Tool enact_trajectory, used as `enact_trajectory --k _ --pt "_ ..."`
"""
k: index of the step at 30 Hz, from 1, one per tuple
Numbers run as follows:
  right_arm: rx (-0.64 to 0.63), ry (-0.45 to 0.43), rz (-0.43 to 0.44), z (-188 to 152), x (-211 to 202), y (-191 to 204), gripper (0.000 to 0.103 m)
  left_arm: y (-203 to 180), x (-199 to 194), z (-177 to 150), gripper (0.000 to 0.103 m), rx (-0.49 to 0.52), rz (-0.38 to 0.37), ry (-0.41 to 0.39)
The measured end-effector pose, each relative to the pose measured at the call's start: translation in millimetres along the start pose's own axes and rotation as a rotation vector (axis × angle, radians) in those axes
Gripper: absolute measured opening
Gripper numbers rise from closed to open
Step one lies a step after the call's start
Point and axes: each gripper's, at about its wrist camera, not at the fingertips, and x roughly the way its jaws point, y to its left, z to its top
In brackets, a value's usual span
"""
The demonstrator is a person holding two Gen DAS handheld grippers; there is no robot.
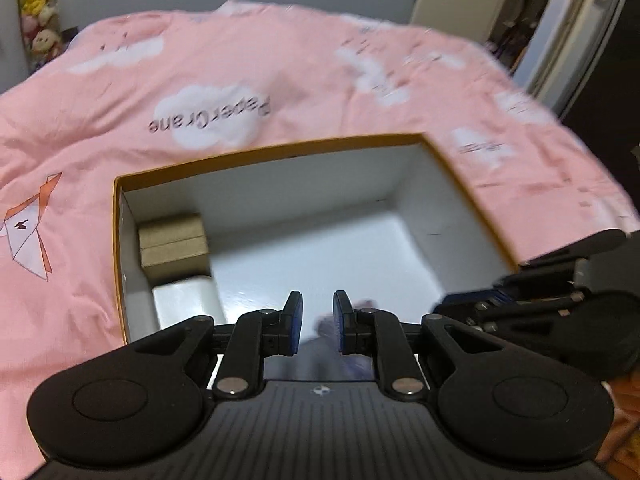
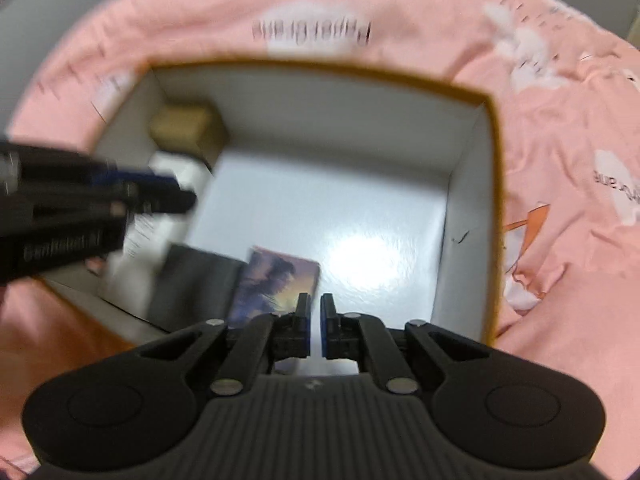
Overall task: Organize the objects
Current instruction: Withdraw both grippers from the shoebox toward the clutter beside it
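Note:
An open box with an orange rim (image 1: pixel 280 148) (image 2: pixel 320 65) and a glossy white inside lies on pink bedding. In its left corner stands a small brown carton (image 1: pixel 174 248) (image 2: pixel 188 128), with a white packet (image 1: pixel 184 300) just in front of it. Near the front wall lie a dark flat box (image 2: pixel 196 284) and a purple picture card (image 2: pixel 276 276). My left gripper (image 1: pixel 318 308) (image 2: pixel 188 200) hangs over the front of the box, pads close together with nothing between them. My right gripper (image 2: pixel 316 308) (image 1: pixel 444 308) hovers beside it above the card, shut to a thin slit and holding nothing.
Pink bedding (image 1: pixel 280 60) printed with white clouds surrounds the box on all sides. Plush toys (image 1: pixel 36 12) hang at the far left and a doorway (image 1: pixel 520 20) opens at the far right. An orange surface (image 2: pixel 40 328) shows below the box's near-left corner.

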Motion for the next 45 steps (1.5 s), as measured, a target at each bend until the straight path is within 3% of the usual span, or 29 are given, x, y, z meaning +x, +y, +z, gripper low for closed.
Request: enact_trajectory --k 4,8,10,17,22,35,40,45 --pt "0.053 -0.092 0.016 -23 -40 8 0.009 -26 -22 -9 0.018 0.021 -0.054 -0.037" --pt "0.099 -0.117 -0.004 -64 -60 20 0.021 -51 -32 -25 0.018 0.052 -0.155 -0.012" --pt "0.114 -0.122 -0.042 -87 -68 16 0.022 -62 -28 -36 0.018 0.072 -0.178 0.018" --pt "0.177 -0.003 -0.127 -169 -64 6 0.028 -93 -6 -79 0.018 0.128 -0.204 0.156" --pt "0.228 0.058 -0.046 -202 -58 7 0.028 -104 -3 -92 0.018 0.146 -0.194 0.182" --pt "0.238 0.081 -0.013 -212 -51 10 0.036 -109 3 -109 0.018 0.165 -0.125 0.261" --pt "0.365 0.046 0.039 -213 -50 -7 0.037 -106 4 -110 0.018 0.161 -0.112 0.269" --pt "0.250 0.015 0.014 -198 -48 10 0.036 -104 6 -110 0.018 0.152 -0.112 0.266"
